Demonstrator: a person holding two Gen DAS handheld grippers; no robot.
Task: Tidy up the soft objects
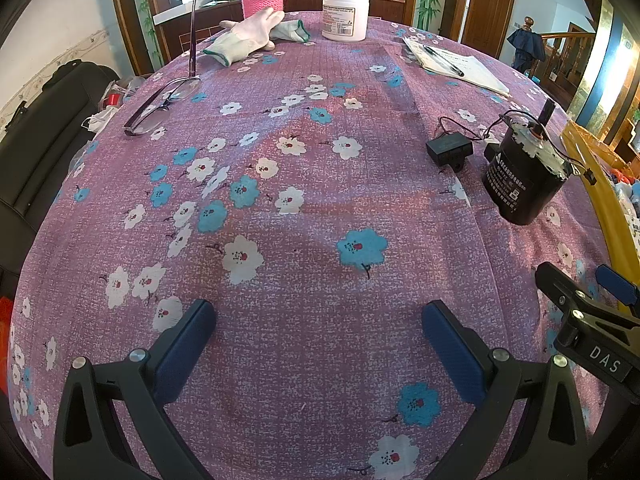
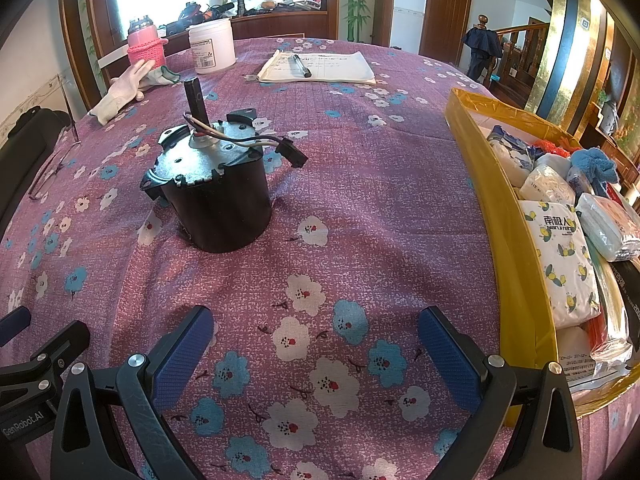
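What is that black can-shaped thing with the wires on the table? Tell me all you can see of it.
It looks like a small electric motor: a black cylinder standing upright on the flowered tablecloth, with a dull silver metal top plate and black mounting tabs at its rim. A dark shaft sticks straight up from the top. Thin wires leave the top and end in a small black plug. White lettering runs down its side. Neither gripper touches it.
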